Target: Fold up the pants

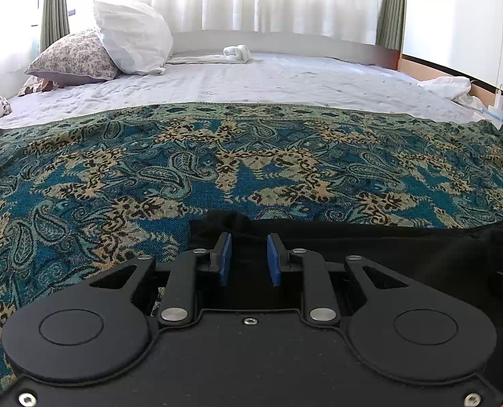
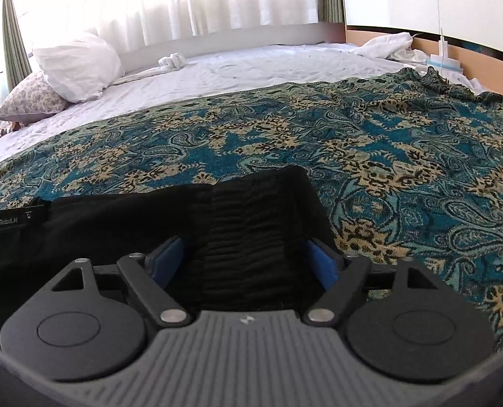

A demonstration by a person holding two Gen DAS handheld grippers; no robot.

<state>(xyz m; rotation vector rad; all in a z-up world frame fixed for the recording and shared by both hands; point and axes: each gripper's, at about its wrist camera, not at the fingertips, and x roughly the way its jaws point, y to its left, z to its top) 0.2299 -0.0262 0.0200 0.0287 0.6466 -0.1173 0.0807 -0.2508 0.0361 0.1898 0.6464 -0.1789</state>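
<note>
Black pants [image 1: 370, 247] lie on a teal paisley blanket [image 1: 217, 156] on the bed. In the left wrist view my left gripper [image 1: 249, 244] sits over the pants' left corner, its blue pads a small gap apart with black cloth between and under them. In the right wrist view the pants [image 2: 251, 213] show a ribbed black end between my right gripper's [image 2: 244, 247] wide-open blue pads. The left gripper's body [image 2: 10, 220] shows at the left edge over the pants.
Beyond the blanket [image 2: 370, 142] is a white sheet [image 1: 268, 78] with a white pillow [image 1: 132, 37], a floral pillow [image 1: 75, 57] and a small rolled white cloth [image 1: 237, 52]. Crumpled white fabric [image 2: 387, 45] lies by the wooden bed edge at right. Curtains hang behind.
</note>
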